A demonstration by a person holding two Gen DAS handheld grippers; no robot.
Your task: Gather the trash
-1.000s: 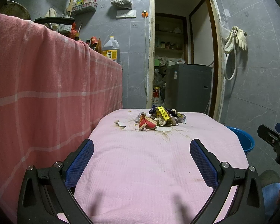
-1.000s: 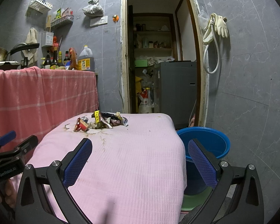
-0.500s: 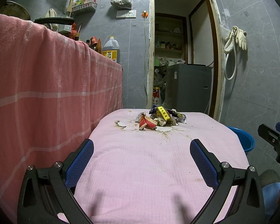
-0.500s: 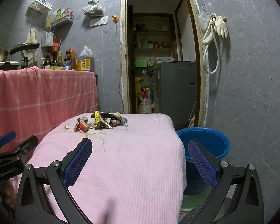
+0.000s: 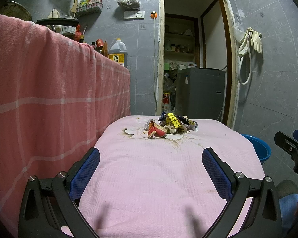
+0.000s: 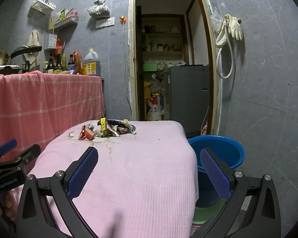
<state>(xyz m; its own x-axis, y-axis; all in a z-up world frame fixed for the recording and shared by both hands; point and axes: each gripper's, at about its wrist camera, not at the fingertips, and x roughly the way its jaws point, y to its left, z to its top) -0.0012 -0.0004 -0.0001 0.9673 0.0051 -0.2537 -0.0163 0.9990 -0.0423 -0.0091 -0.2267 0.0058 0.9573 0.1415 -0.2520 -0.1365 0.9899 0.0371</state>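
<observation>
A small heap of trash (image 5: 169, 126) (image 6: 107, 130), crumpled wrappers in red, yellow and dark blue, lies at the far end of a table under a pink cloth (image 5: 159, 174) (image 6: 133, 164). My left gripper (image 5: 151, 155) hovers open over the near part of the table, well short of the heap, nothing between its blue pads. My right gripper (image 6: 149, 155) is open too, over the table's near right corner. A blue bucket (image 6: 222, 152) (image 5: 260, 148) stands on the floor to the right of the table.
A counter draped in red-pink checked cloth (image 5: 49, 99) rises close on the left, with bottles and a pan (image 6: 15, 52) on top. Behind the table, a doorway opens onto a grey machine (image 6: 186, 97). Grey tiled wall with hanging gloves (image 6: 231, 29) closes the right side.
</observation>
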